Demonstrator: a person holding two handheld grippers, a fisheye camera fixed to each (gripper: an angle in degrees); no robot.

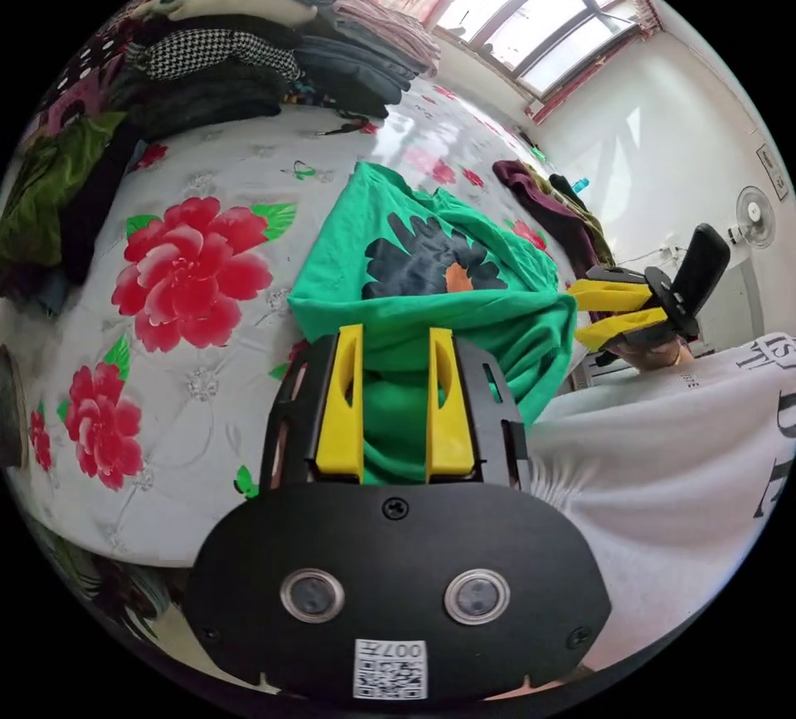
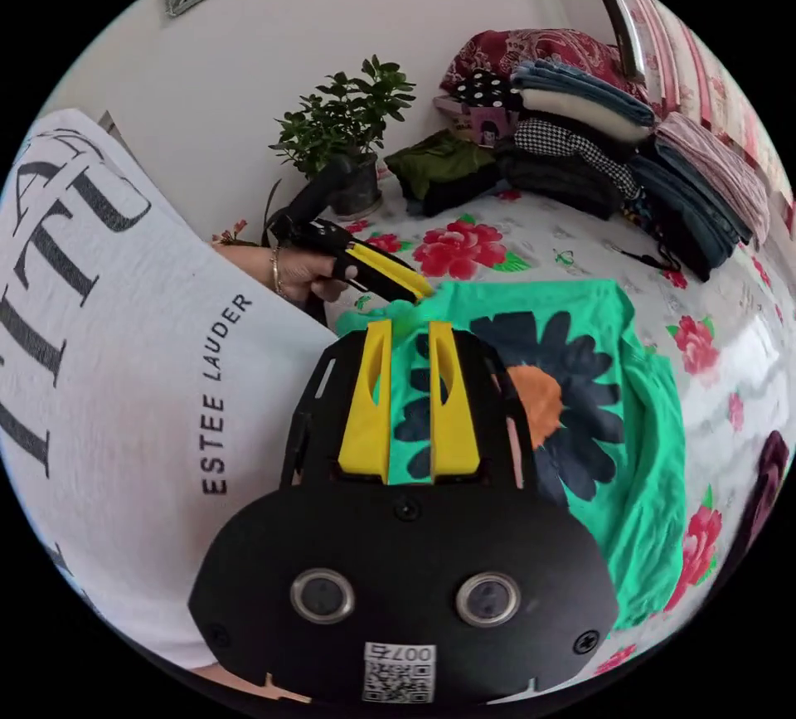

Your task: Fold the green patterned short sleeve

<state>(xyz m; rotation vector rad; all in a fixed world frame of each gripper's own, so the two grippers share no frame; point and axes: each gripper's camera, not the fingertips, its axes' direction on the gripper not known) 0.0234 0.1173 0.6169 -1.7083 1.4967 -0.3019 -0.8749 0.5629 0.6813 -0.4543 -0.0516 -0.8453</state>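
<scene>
- Green patterned shirt (image 1: 431, 288) hangs lifted at centre frame, apparently for folding over the floral bedspread (image 1: 191, 255).
- Left gripper (image 1: 396, 395) and right gripper (image 2: 408, 395) each clench its edge.

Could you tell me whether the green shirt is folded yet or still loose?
Still loose: the green shirt lies rumpled on the bedspread, its flower print showing, edges bunched, not squared.

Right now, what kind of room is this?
Likely a bedroom: a floral bedsheet under the green shirt, stacked folded clothes at its far end, a potted plant beside them.
</scene>
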